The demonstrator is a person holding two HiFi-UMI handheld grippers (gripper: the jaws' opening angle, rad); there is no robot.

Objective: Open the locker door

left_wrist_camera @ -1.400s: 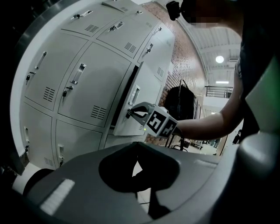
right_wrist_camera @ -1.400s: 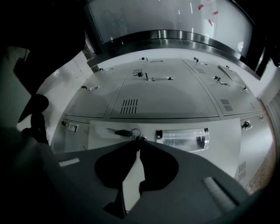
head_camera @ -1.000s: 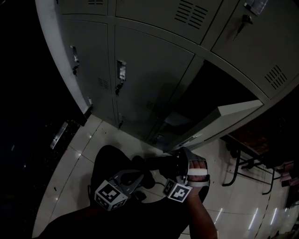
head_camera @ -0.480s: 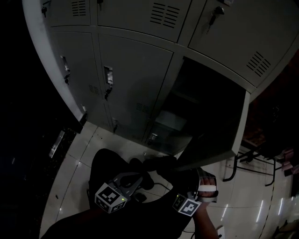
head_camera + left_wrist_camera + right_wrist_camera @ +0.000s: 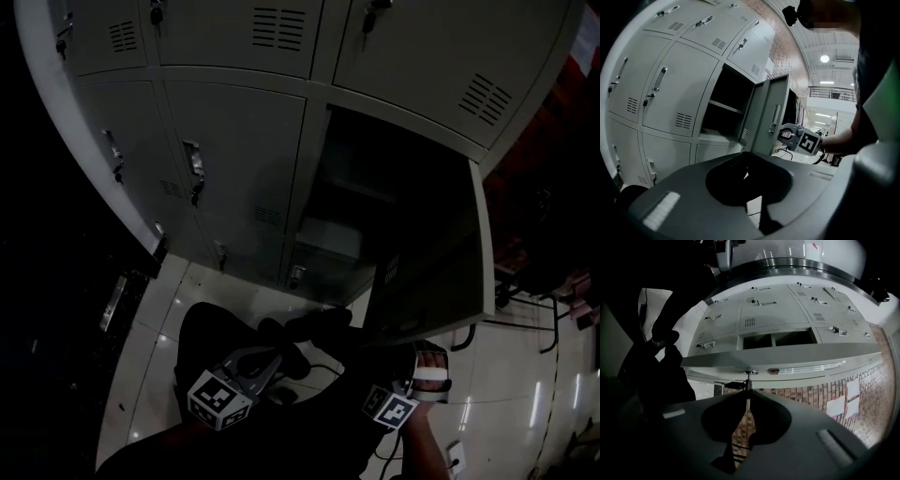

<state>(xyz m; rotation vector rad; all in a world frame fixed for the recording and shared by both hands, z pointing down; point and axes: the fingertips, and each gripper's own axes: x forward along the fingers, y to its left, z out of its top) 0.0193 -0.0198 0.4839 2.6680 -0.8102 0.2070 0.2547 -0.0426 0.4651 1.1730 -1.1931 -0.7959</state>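
Observation:
The grey locker door (image 5: 433,246) stands swung wide open from its dark compartment (image 5: 349,202). In the left gripper view the door (image 5: 765,117) shows its outer face and handle (image 5: 776,120). My right gripper (image 5: 411,358) is at the door's free edge. In the right gripper view its jaws (image 5: 747,392) pinch the key (image 5: 748,379) that hangs from the door's lock, and they are closing a little further on it. My left gripper (image 5: 274,360) hangs low in front of me, shut, with nothing in it and away from the lockers.
Closed lockers with handles and keys (image 5: 194,169) fill the wall left of and above the open one. A lower row (image 5: 298,274) sits under it. A metal chair frame (image 5: 511,309) stands on the tiled floor to the right. My dark legs and shoes (image 5: 281,333) are below.
The door has swung from nearly edge-on to wide open toward the right. My right gripper moved right and down with it. The left gripper stayed put.

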